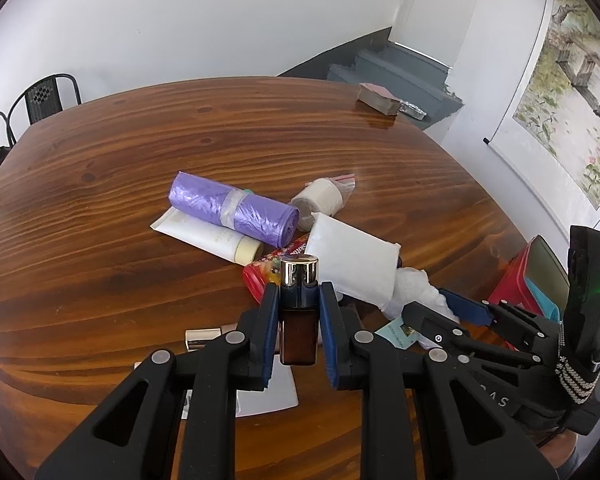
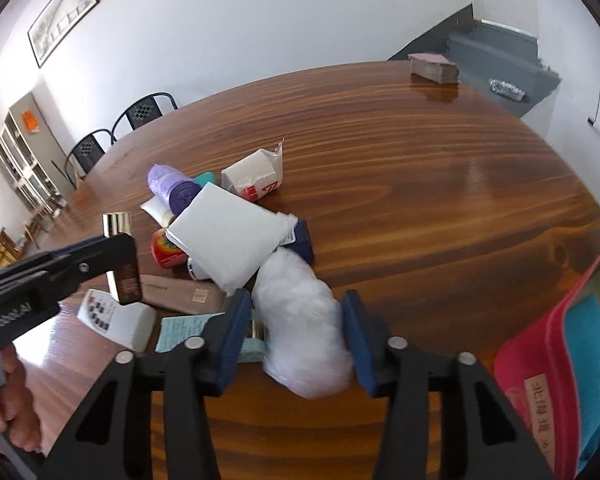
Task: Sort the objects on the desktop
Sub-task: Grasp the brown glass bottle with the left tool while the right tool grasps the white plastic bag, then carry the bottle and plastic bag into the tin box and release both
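My left gripper (image 1: 299, 296) is shut on a brown glass bottle with a gold cap (image 1: 299, 312) and holds it upright above the table; the bottle also shows in the right wrist view (image 2: 123, 258). My right gripper (image 2: 294, 312) is open, its blue pads on either side of a white plastic bag bundle (image 2: 304, 328) that lies on the wooden table (image 2: 420, 184). The pile holds a purple bag roll (image 1: 232, 208), a white pouch (image 1: 352, 264), a cream tube (image 1: 208, 236), a red candy pack (image 1: 266, 270) and a white tape roll (image 1: 318, 200).
A red box with teal inside (image 2: 568, 360) stands at the right edge. A beige tube (image 2: 180, 294), a white box (image 2: 116, 320) and a teal card (image 2: 178, 330) lie near the front. A book stack (image 2: 434, 67) sits at the far edge. Chairs (image 2: 140, 114) stand behind.
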`<state>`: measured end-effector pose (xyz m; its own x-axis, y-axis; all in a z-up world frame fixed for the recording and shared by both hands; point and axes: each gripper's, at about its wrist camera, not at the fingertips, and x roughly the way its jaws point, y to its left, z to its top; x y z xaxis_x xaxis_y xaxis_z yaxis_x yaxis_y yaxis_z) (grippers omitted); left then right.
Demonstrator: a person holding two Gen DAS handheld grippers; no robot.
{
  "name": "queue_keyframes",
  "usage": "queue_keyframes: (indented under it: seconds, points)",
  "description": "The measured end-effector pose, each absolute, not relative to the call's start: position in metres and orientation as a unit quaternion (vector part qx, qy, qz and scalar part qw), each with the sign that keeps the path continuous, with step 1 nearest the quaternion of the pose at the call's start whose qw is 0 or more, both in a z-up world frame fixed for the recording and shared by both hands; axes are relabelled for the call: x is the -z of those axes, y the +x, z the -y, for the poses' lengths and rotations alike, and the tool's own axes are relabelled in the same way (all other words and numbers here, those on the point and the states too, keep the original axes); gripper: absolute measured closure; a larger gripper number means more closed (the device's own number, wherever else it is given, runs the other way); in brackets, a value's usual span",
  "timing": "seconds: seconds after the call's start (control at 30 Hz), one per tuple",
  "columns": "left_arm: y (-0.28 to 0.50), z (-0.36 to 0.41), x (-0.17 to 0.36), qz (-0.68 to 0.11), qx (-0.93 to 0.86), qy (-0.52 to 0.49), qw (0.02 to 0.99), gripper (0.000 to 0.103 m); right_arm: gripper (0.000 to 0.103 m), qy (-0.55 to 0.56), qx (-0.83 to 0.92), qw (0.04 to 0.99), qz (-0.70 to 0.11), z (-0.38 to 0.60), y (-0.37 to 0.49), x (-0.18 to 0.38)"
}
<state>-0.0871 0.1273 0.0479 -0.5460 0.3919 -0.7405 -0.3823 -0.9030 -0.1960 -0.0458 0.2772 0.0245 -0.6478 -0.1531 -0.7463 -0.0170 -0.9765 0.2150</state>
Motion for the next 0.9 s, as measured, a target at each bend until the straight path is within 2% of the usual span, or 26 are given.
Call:
queue_keyframes:
  seconds: [0.37, 0.57, 0.9]
  points:
    - [-0.074, -0.136, -0.057, -0.001, -0.882, -0.409, 0.233, 0.081, 0.064, 0.417, 0.904, 0.026, 0.093, -0.275, -0.037, -0.023]
    - [-0.063, -0.141, -0.068, -0.001, -0.884, -0.396, 0.248, 0.081, 0.064, 0.363, 0.925, 0.020, 0.111, -0.275, -0.006, -0.044]
    - [-0.043, -0.154, -0.080, -0.005, -0.883, -0.383, 0.271, 0.081, 0.064, 0.282, 0.949, -0.049, 0.134, -0.301, 0.059, -0.076]
